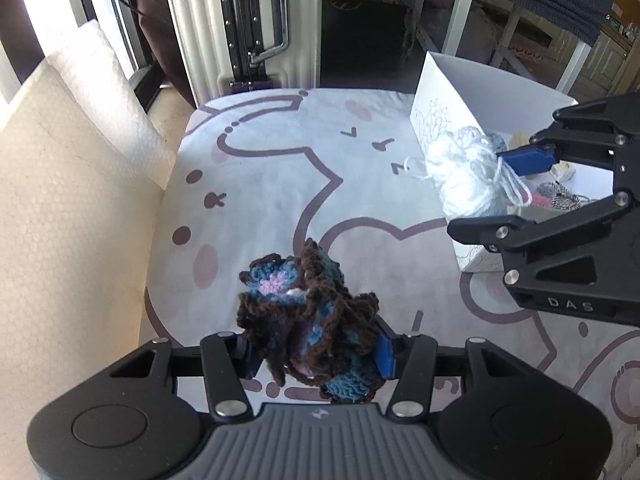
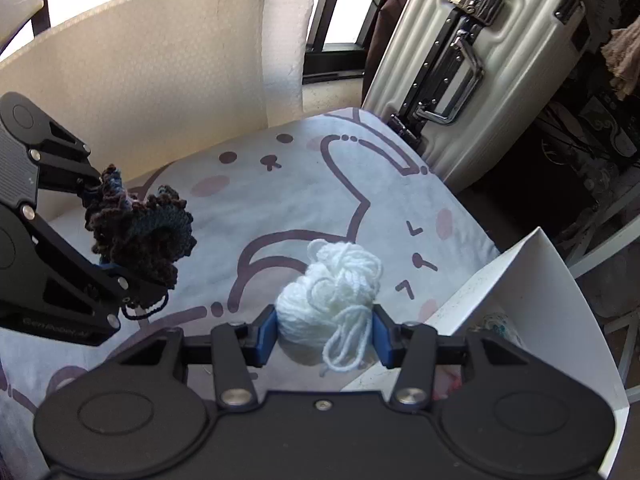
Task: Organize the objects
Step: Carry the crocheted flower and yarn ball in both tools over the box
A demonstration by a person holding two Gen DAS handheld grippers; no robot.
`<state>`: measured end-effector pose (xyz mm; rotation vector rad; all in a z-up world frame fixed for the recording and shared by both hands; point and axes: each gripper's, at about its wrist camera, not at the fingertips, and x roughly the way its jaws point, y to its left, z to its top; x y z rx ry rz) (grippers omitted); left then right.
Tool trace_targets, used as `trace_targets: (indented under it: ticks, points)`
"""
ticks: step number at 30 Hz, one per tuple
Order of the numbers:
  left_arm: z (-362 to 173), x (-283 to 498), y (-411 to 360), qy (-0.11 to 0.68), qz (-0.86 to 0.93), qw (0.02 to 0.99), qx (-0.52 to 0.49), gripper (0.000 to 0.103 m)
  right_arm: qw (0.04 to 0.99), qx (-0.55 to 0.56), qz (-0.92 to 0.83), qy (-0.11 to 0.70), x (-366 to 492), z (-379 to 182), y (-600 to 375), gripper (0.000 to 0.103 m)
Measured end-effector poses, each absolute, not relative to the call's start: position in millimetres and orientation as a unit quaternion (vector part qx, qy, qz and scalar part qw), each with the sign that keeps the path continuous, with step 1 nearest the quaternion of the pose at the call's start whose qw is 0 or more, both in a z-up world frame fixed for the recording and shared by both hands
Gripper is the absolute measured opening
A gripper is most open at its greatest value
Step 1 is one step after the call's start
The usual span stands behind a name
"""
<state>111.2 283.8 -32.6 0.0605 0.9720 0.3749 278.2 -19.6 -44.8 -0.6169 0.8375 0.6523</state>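
Observation:
My left gripper (image 1: 316,354) is shut on a crumpled crochet piece (image 1: 308,312) in brown, blue and pink, held above the patterned cloth. It also shows in the right wrist view (image 2: 140,236), at the left. My right gripper (image 2: 324,334) is shut on a white yarn ball (image 2: 332,292), with loose strands hanging down. In the left wrist view the yarn ball (image 1: 468,172) hangs over the near edge of a white box (image 1: 480,88) at the right.
The white box (image 2: 532,280) holds small yarn pieces (image 1: 556,196). A white cloth with purple cartoon lines (image 1: 280,184) covers the surface. A cream foam sheet (image 1: 60,200) stands at the left. A ribbed white suitcase (image 2: 472,60) stands behind.

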Motion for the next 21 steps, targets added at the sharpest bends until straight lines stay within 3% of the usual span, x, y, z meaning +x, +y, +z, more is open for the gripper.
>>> trace_targets:
  ticks: [21]
  points:
    - [30, 107, 206, 0.346, 0.188, 0.918, 0.053, 0.053, 0.898, -0.068, 0.213, 0.38, 224, 20, -138, 0.05]
